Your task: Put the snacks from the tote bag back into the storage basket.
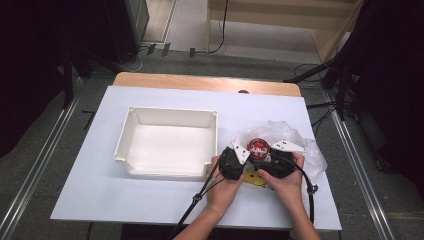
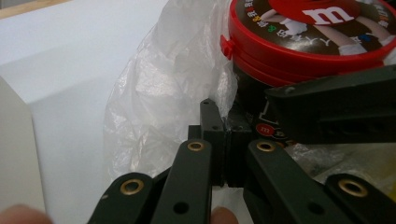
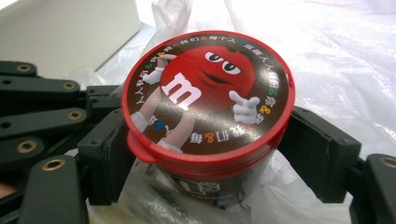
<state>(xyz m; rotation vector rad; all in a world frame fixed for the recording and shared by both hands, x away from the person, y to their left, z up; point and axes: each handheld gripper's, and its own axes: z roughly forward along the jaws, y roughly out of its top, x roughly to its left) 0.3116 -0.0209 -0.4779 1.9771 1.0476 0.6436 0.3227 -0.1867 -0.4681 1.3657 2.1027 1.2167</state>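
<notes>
White table (image 1: 165, 200) on grey floor (image 1: 45, 165), dark surroundings.

Right tool (image 3: 205, 149) straddles red-lidded candy tub (image 3: 208, 98) on clear plastic bag (image 3: 336, 56)

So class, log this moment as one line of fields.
left gripper: shut on clear plastic bag | right gripper: fingers either side of round red-lidded candy tub, grip unclear | white tray: empty
</notes>
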